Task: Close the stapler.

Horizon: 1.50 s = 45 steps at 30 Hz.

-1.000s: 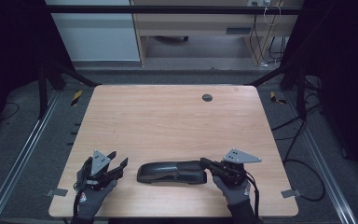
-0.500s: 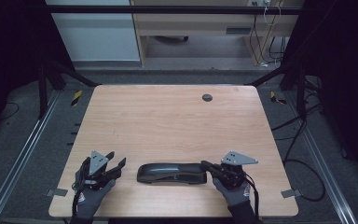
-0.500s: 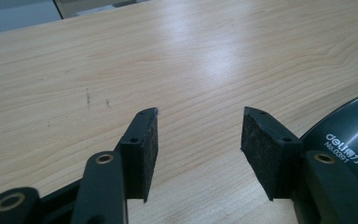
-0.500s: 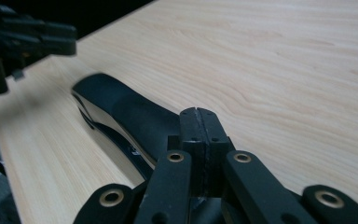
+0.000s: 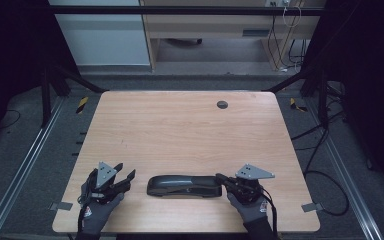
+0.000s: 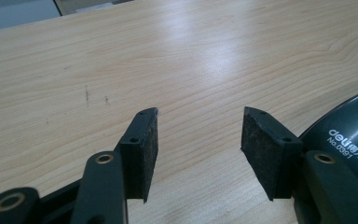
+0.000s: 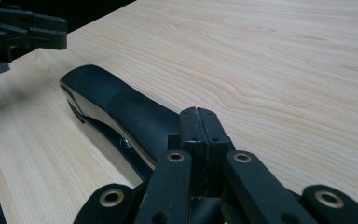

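- The surface (image 5: 180,130) is a pale wood-grain tabletop with rounded corners, smooth and a little glossy; a small dark round plug (image 5: 222,104) sits near its far edge.
- A long black stapler (image 5: 184,186) lies flat near the front edge, between the two hands. Its top is matte and softly curved, its lower body shinier, with white lettering on the rounded end in the left gripper view.
- The left gripper (image 5: 121,176) sits just left of the stapler with its jaws apart and only bare wood between them. Its pads (image 6: 145,149) are flat, dark and rough like felt, set in hard black plastic with brass rivets.
- The right gripper (image 5: 222,178) is at the stapler's right end with its jaws pressed together, pad against pad. In the right gripper view its tip sits over the stapler's near end; I cannot tell whether it touches.
- Both hands wear dark grey knit gloves, and a grey three-cornered plate rides on each gripper.
- Compared with a second ago, hardly anything differs: the stapler lies in the same spot, the left gripper has the same gap, and the right one stays closed.
- In the left gripper view the stapler is cut off at the right edge, showing only a curved end behind the right jaw.
- In the right gripper view the closed jaws hide the stapler's near end, and the left gripper is a dark, dim shape in the top left corner.
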{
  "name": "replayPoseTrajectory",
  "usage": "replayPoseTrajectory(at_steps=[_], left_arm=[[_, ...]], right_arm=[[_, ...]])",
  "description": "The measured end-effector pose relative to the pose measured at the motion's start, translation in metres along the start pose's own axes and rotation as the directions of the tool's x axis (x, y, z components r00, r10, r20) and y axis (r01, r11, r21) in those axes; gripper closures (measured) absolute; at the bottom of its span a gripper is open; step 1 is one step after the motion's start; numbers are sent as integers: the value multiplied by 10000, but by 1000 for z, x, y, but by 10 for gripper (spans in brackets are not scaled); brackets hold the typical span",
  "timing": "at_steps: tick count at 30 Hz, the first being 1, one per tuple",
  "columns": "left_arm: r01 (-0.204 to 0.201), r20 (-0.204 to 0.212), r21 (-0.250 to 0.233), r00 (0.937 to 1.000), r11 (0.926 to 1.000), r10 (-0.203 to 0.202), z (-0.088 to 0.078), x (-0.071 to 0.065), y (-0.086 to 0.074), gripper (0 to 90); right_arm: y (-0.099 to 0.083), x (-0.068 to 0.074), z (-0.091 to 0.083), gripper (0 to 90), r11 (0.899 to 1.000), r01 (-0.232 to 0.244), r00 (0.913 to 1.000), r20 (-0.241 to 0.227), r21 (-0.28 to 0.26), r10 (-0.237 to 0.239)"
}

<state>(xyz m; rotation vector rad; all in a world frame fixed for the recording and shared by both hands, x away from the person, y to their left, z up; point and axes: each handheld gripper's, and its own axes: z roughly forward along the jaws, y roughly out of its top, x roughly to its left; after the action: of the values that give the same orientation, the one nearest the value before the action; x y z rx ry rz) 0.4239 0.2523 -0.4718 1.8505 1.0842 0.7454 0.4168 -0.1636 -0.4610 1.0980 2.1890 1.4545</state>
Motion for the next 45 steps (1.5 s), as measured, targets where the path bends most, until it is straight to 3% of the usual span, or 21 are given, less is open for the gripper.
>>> replayPoseTrajectory(at_steps=[8,14,17,22,28,31,35,37,40,45], left_arm=[[18,-16,-9,10000,10000,-18,0,1,-1,455],[-12,6,11,10000,10000,12,0,1,-1,455],[3,49,17,10000,10000,-3,1,0,-1,453],[31,96,10,9999,10000,-31,1,0,-1,452],[62,102,41,9999,10000,-63,1,1,-2,450],[97,95,17,9999,10000,-97,0,2,-2,448],[132,25,34,9999,9999,-132,0,5,-3,445],[130,13,77,9999,9999,-130,0,6,-3,443],[157,-36,102,9999,9998,-157,1,7,-4,435],[273,-90,188,9996,9994,-272,1,12,-7,432]], right_arm=[[-1,0,1,900,9999,98,9999,48,55,-98],[7,4,-6,867,9984,-17,9998,-215,-557,5],[9,6,-7,859,9976,128,9998,-161,-678,-139],[10,5,-7,831,9975,-12,9998,-187,-704,-1],[9,0,-9,732,9971,-2,9997,245,-764,21],[8,-8,-15,644,9945,-264,9972,666,-1012,332],[4,-27,-23,510,9931,-471,9877,1433,-1074,623],[0,-37,-25,449,9934,-650,9781,1914,-946,822],[-9,-53,-29,404,9931,-885,9625,2499,-772,1053],[-24,-74,-33,365,9904,-1331,9409,3091,-368,1380]])
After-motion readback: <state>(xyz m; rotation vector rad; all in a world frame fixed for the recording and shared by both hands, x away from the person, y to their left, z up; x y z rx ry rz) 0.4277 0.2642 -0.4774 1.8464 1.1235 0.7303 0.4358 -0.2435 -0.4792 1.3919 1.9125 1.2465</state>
